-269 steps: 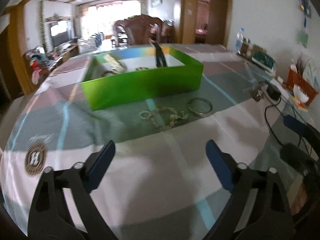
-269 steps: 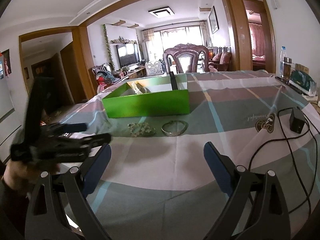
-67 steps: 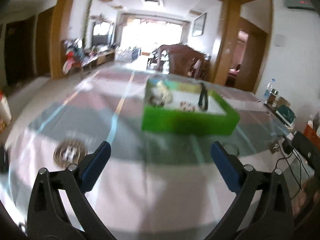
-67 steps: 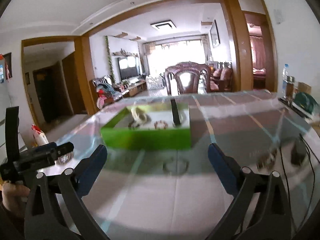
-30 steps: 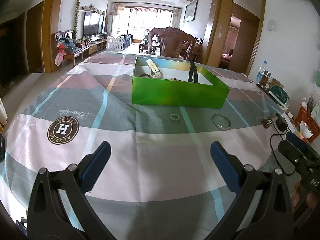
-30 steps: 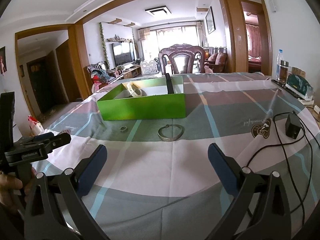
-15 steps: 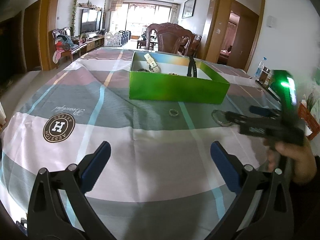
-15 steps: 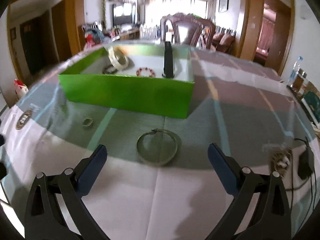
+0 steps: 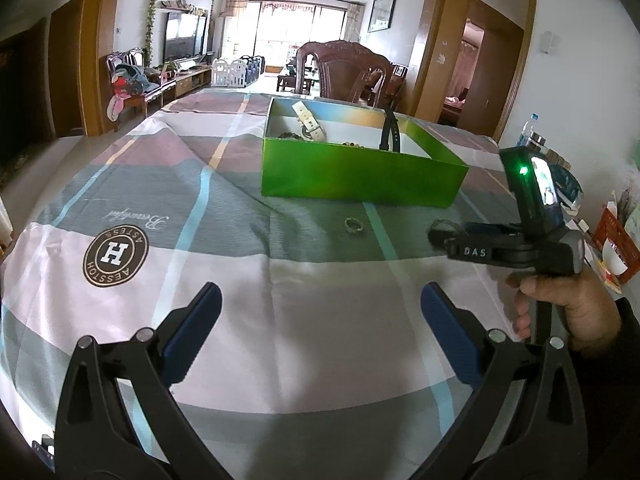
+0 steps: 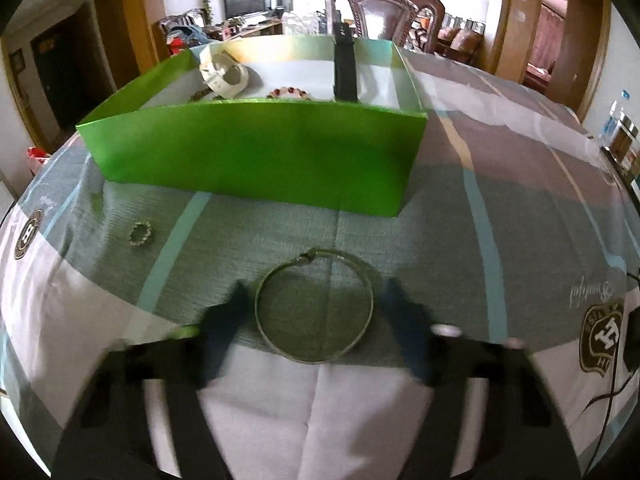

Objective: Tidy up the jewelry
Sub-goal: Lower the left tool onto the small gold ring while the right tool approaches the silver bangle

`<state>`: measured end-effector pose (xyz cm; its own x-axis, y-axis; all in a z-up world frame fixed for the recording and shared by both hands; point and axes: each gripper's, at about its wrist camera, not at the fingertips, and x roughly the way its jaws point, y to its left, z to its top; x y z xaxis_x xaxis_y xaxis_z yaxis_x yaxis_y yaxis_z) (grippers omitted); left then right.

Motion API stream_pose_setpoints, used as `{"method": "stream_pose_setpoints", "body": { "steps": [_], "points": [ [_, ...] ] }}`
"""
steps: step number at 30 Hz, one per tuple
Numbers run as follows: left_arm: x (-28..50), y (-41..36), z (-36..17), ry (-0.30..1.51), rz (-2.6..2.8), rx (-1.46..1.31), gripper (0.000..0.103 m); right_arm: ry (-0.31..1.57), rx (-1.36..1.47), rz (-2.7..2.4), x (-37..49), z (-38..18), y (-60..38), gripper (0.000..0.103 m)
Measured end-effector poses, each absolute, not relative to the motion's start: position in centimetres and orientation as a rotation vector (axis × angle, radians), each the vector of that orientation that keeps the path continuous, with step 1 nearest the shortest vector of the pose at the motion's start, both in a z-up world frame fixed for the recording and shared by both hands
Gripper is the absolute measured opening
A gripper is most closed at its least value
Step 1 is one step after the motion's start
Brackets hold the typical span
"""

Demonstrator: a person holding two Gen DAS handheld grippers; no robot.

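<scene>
A thin metal bangle (image 10: 312,359) lies flat on the checked tablecloth in front of the green box (image 10: 256,152). My right gripper (image 10: 315,286) hangs low over it with its jaws closing. The bangle sits between the blurred fingers (image 10: 236,308), and a small gap shows on each side. A small ring (image 10: 141,233) lies to the left. Inside the box are a white strap (image 10: 224,70), a black strap (image 10: 345,68) and a bead bracelet (image 10: 288,91). My left gripper (image 9: 320,296) stands open and empty above the near cloth, and sees the right gripper (image 9: 440,234) and the box (image 9: 360,176).
A person's hand (image 9: 560,304) holds the right gripper at the right of the table. A black cable and adapter (image 10: 632,344) lie at the right edge. Bottles (image 9: 532,136) and an orange basket (image 9: 612,236) stand far right. A wooden chair (image 9: 344,76) stands behind the box.
The right gripper has moved forward and down over the bangle, and its jaws have narrowed around it. The left gripper has stayed where it was.
</scene>
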<state>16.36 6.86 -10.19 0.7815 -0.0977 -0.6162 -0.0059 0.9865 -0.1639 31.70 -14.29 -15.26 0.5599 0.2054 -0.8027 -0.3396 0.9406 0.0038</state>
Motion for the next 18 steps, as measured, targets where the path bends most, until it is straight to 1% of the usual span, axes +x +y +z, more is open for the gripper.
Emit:
{"method": "stream_pose_setpoints", "body": {
  "steps": [5, 10, 11, 12, 14, 16, 18],
  "points": [
    [17.6, 6.1, -10.1, 0.685, -0.061, -0.141, 0.099, 0.897, -0.127, 0.367, 30.8, -15.1, -14.6, 0.058],
    [21.0, 4.5, -10.4, 0.726, -0.098, -0.111, 0.098, 0.731, -0.025, 0.411, 25.5, -10.6, -16.8, 0.058],
    [21.8, 4.1, -10.5, 0.737, -0.108, -0.103, 0.095, 0.714, -0.008, 0.428, 24.4, -10.0, -17.3, 0.058],
    [22.7, 3.7, -10.6, 0.750, -0.117, -0.094, 0.089, 0.704, 0.008, 0.439, 23.5, -9.5, -17.7, 0.058],
    [24.7, 3.0, -11.0, 0.786, -0.131, -0.079, 0.081, 0.677, 0.023, 0.461, 21.4, -8.7, -18.3, 0.058],
    [26.6, 2.3, -11.6, 0.812, -0.153, -0.083, 0.077, 0.668, 0.024, 0.473, 19.9, -8.4, -18.9, 0.059],
    [28.5, 1.8, -12.4, 0.853, -0.159, -0.077, 0.063, 0.671, 0.038, 0.486, 19.0, -8.2, -19.3, 0.059]
  ]
}}
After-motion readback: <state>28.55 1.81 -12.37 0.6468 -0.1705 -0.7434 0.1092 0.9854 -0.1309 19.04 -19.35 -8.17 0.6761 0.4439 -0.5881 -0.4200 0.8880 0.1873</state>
